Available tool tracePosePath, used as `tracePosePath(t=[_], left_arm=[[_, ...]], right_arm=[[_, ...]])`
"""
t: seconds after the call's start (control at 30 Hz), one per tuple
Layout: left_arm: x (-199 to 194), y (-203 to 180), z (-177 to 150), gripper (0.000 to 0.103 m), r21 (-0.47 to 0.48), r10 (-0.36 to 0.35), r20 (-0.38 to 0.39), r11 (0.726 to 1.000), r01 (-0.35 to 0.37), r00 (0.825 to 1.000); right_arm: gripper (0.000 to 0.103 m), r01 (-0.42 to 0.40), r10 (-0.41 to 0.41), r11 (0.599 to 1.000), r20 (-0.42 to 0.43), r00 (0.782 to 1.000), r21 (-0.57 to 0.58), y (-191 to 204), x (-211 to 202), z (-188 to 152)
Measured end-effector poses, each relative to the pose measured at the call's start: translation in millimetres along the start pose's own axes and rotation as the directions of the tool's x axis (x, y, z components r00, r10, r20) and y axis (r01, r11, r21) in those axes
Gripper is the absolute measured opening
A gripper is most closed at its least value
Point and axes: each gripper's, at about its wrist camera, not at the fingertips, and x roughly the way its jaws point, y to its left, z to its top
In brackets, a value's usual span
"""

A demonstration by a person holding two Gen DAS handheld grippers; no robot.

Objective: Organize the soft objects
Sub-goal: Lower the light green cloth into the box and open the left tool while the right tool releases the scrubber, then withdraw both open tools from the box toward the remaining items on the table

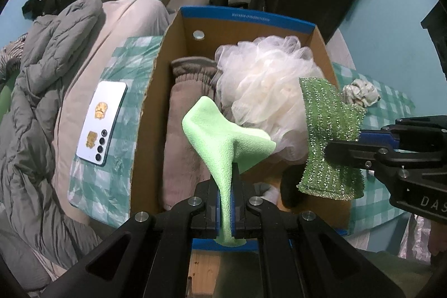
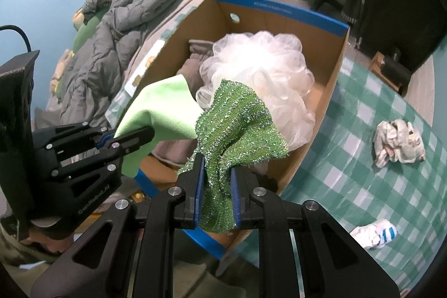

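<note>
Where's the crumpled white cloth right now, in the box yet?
No: the crumpled white cloth lies on the checked tablecloth, outside the cardboard box, to its right in the right wrist view.

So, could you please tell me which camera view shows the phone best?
The left wrist view: the white phone lies in full sight on the checked cloth beside the cardboard box. In the right wrist view, only a sliver peeks past the box.

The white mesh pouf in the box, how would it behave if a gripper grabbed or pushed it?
The pouf is bunched, see-through netting, so it probably squashes and weighs little. It bulges as high as the box rim, so a nudge would likely just deform it. Pads may catch only a few outer folds.
</note>
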Motion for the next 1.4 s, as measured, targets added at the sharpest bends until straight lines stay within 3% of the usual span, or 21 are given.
tracePosePath(t=[0.3,0.43,0.53,0.67,0.83,0.97,1.4], left_arm=[[16.1,3.8,-8.3,0.007,-0.018,-0.002,-0.047,1.000,0.001,0.999],[16.4,4.7,-11.6,0.010,-0.025,0.003,-0.054,1.000,-0.004,0.999],[14.6,5.4,-12.8,0.024,-0.032,0.006,-0.055,0.999,-0.008,0.998],[5.4,3.4,-13.3,0.039,-0.030,0.009,-0.026,0.999,-0.010,1.000],[-3.9,-4.9,-12.9,0.046,-0.009,0.013,-0.005,1.000,-0.013,1.000],[-9.8,-14.6,-11.4,0.049,0.017,0.014,0.006,1.000,-0.014,1.000],[-27.6,-45.6,2.8,0.058,0.080,-0.024,0.051,0.997,0.019,0.998]], right_arm=[[0.024,-0.010,0.010,1.000,-0.035,0.999,0.007,-1.8,13.7,-7.4],[0.037,-0.014,0.015,1.000,-0.041,0.999,0.008,-0.1,16.2,-9.0],[0.050,-0.007,0.007,1.000,-0.039,0.999,0.009,0.7,15.3,-9.1],[0.052,-0.001,0.001,1.000,-0.025,1.000,0.012,-1.7,9.3,-10.5],[0.058,0.014,-0.014,0.999,-0.008,1.000,0.032,-8.6,-1.3,-11.2],[0.063,0.029,-0.030,0.999,0.014,0.999,0.045,-15.2,-14.7,-12.8],[0.065,0.091,-0.098,0.989,0.057,0.994,0.117,-42.5,-49.8,-25.7]])
